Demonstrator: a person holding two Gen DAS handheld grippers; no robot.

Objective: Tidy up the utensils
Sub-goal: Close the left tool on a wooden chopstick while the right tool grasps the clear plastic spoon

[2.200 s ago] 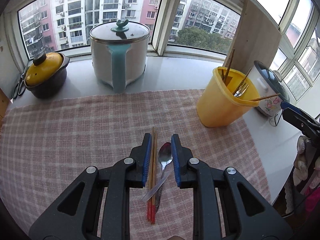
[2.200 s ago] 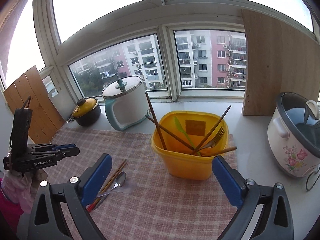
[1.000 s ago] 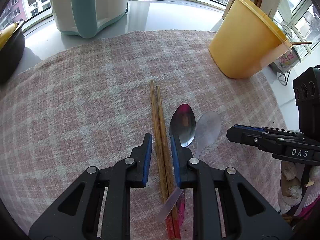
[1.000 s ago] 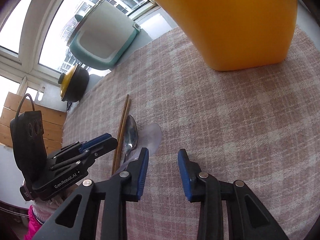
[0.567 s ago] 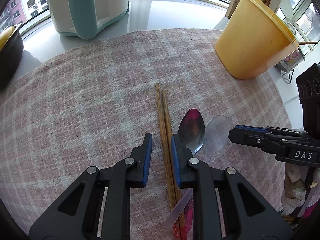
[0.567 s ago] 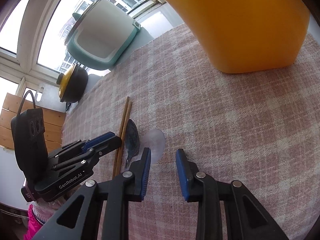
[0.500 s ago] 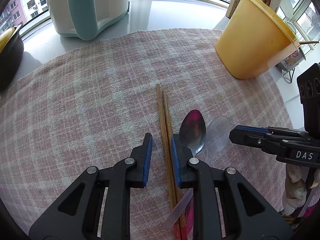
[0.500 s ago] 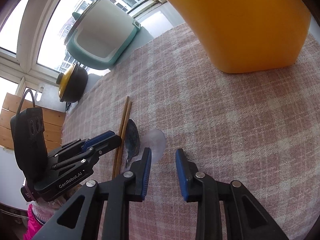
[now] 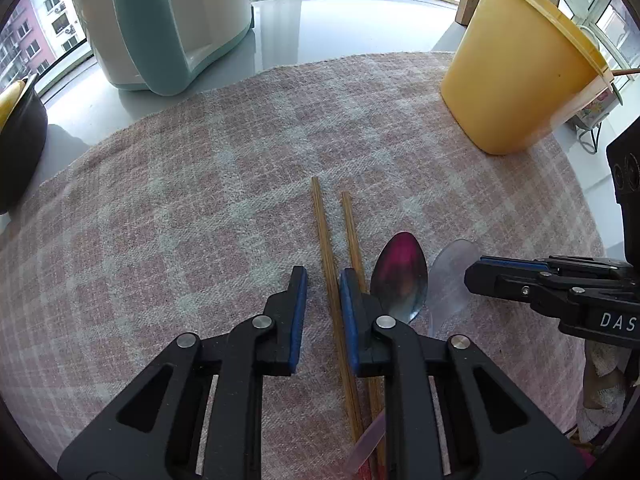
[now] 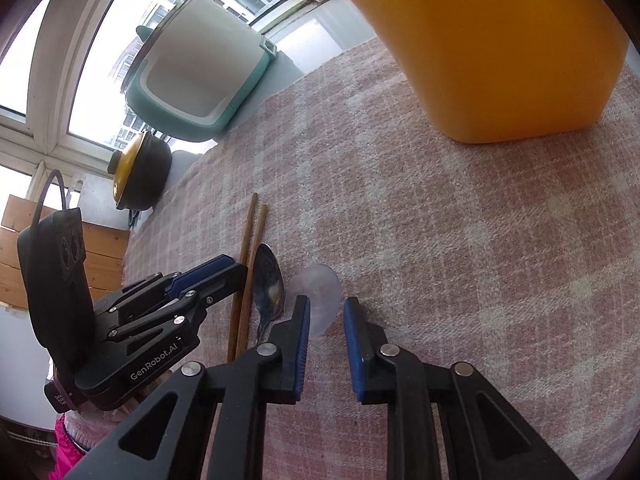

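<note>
Two wooden chopsticks (image 9: 326,240) lie on the plaid cloth, slightly apart. My left gripper (image 9: 323,272) points down over them with its jaws closing. The left chopstick lies in the gap and no pad presses on it; the right one runs under the right finger. A metal spoon (image 9: 400,276) lies just right of them, then a clear plastic spoon (image 9: 452,272). My right gripper (image 10: 326,304) hovers at the clear spoon's bowl (image 10: 318,288), jaws closing, with part of the bowl between the pads and not pinched. The yellow utensil bucket (image 9: 512,80) stands at the far right.
A white and teal pot (image 9: 172,20) and a black pot with a yellow lid (image 9: 16,140) stand beyond the plaid cloth (image 9: 160,220). A floral rice cooker (image 9: 596,104) sits behind the bucket. The two grippers are close together, and the cloth's edge runs near the right one.
The jaws of both grippers have narrowed. The two chopsticks have spread apart, and the right one now lies under my left gripper's right finger. Neither hand has shifted much.
</note>
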